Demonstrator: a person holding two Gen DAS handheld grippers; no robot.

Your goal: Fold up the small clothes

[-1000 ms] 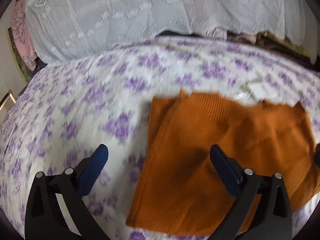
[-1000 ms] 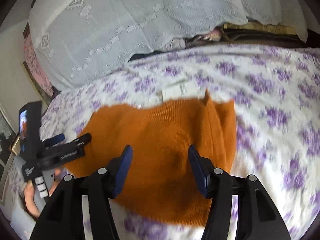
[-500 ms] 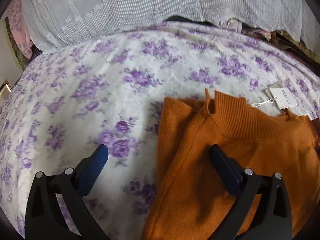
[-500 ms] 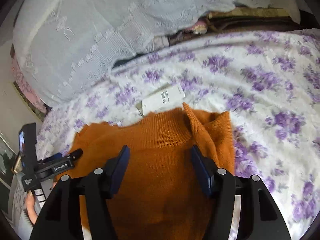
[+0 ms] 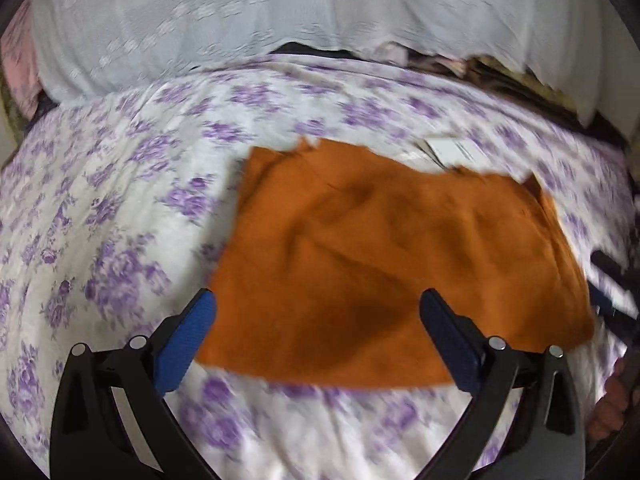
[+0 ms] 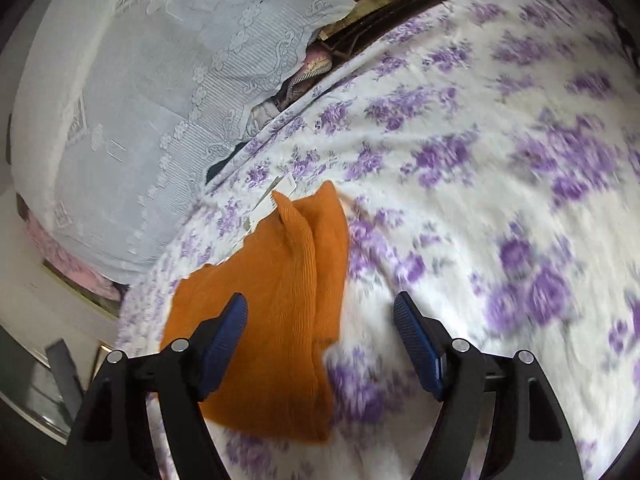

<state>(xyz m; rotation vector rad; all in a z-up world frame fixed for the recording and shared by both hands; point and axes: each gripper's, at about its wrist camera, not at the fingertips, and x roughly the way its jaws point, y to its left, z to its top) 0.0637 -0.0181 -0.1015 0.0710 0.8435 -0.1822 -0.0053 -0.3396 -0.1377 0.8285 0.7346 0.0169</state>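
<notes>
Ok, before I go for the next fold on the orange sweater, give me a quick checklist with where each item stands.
1. Left tongs open, nothing held: ok.
2. Right tongs open, jaws just widened, sweater edge between them but not pinched: ok.
3. Sweater lying flat on the sheet: not ok, creased in the middle.
4. Paper tag tucked in: not ok, lies out on the sheet.
5. Sharp view: not ok, both blurred.

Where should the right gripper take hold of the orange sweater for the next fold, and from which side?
Probably the sweater is best gripped at its right long edge, coming from the bare sheet side. It lies flat and already folded lengthwise, so only an edge offers something to pinch. The right gripper, whose jaws have just been opening, stands open astride that edge, pads clear of the knit.
</notes>
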